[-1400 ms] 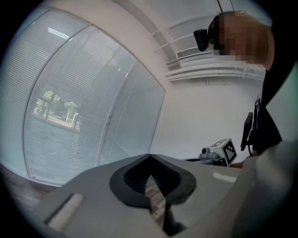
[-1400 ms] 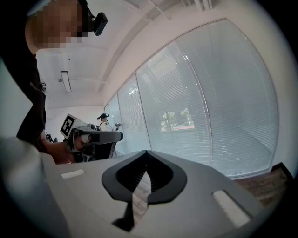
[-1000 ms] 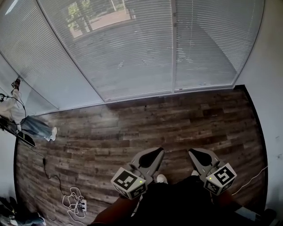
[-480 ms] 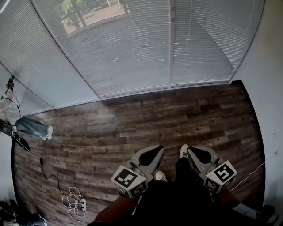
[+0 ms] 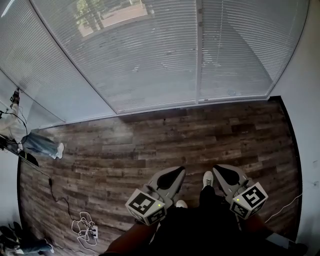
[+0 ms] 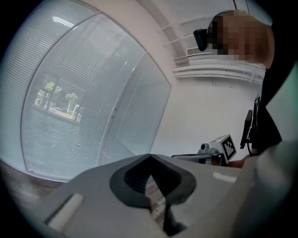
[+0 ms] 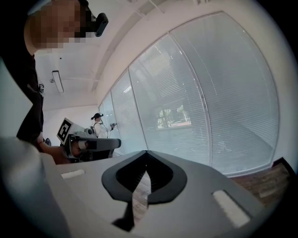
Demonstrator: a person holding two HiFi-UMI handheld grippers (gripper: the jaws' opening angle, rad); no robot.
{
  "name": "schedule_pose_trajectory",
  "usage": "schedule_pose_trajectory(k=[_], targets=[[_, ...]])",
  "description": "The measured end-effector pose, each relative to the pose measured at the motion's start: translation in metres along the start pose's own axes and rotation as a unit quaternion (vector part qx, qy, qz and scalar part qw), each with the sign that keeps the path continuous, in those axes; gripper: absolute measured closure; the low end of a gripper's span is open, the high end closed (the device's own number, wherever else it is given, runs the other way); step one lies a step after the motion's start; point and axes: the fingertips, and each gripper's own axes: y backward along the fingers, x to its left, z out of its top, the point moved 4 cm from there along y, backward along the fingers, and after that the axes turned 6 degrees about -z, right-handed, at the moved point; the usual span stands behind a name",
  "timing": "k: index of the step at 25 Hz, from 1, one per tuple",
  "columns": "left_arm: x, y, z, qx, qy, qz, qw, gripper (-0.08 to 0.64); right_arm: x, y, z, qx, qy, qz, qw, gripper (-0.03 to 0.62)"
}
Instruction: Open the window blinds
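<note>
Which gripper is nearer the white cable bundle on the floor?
Left. In the head view the left gripper is to the right of the cable bundle; the right gripper is farther right still, past the left one.

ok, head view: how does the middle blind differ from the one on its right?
The middle blind is clearly broader than the right blind. Trees show through the middle blind's top, while no trees show through the right blind. Both are fully lowered, with horizontal slats.
</note>
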Motion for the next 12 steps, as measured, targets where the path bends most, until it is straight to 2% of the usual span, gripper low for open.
schedule_pose_trajectory(k=[8, 12], targets=[[0.024, -0.082, 0.030, -0.007, -0.012, 0.008, 0.9999, 0.560, -0.084, -0.020, 0.034, -0.021, -0.001, 0.006, 1.000, 0.566], [0.036, -0.122, 0.045, -0.028, 0.015, 0.018, 0.9993, 0.560, -0.127, -0.026, 0.054, -0.028, -0.004, 0.016, 0.999, 0.566]])
